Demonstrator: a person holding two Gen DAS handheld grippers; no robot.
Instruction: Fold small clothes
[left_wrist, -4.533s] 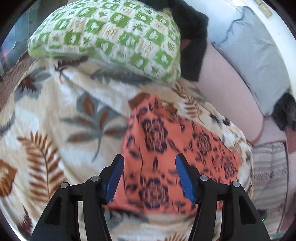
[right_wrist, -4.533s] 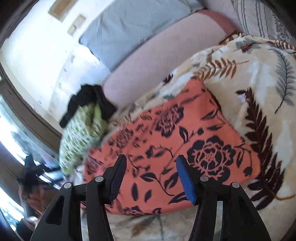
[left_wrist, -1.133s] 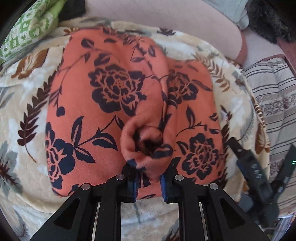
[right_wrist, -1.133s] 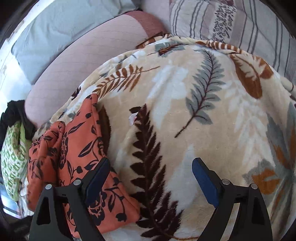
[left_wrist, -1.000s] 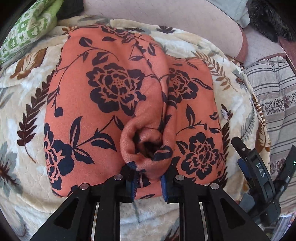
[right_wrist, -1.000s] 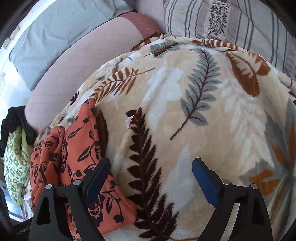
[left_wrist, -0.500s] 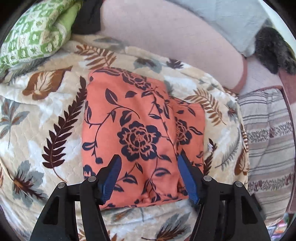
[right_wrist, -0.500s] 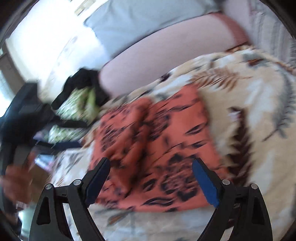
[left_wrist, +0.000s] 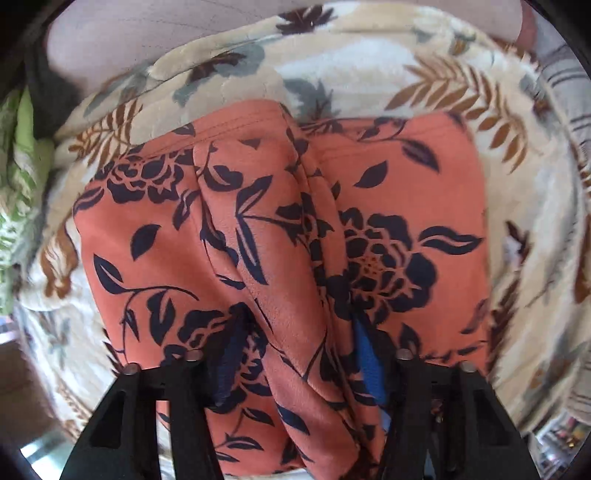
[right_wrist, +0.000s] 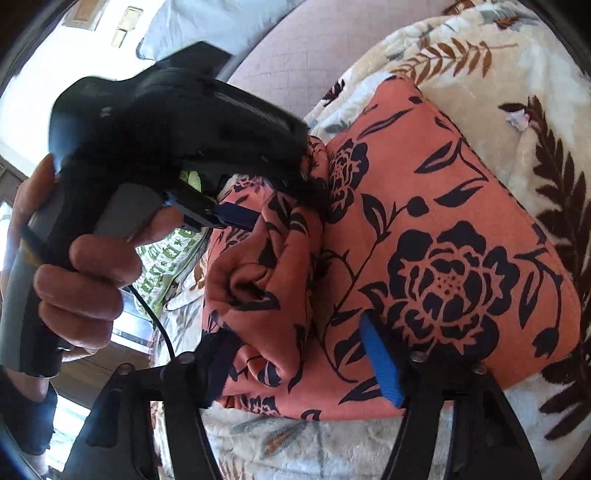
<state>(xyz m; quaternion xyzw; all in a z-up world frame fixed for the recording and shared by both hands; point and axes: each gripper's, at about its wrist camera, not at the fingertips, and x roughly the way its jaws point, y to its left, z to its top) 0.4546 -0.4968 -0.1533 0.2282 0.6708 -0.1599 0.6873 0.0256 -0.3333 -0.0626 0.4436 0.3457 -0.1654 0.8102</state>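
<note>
An orange garment with dark blue flowers (left_wrist: 388, 206) lies on a leaf-print blanket (left_wrist: 351, 66). A raised fold runs down its middle. My left gripper (left_wrist: 299, 343) is open, its blue pads either side of that fold at the near edge. In the right wrist view the same garment (right_wrist: 461, 229) fills the middle, and the left gripper's black body (right_wrist: 177, 122), held by a hand, presses on its left part. My right gripper (right_wrist: 303, 354) is open, its jaws straddling the bunched near edge of the garment.
A pink cushion (left_wrist: 155, 33) lies beyond the blanket. A green patterned pillow (left_wrist: 18, 192) is at the left, also in the right wrist view (right_wrist: 166, 258). A striped cloth (left_wrist: 569, 85) is at the far right. A grey pillow (right_wrist: 207, 22) leans at the back.
My left gripper, shut on the middle fold a second ago, opened and pulled back, then came down over the fold again. My right gripper swung left from the bare blanket onto the garment's near edge.
</note>
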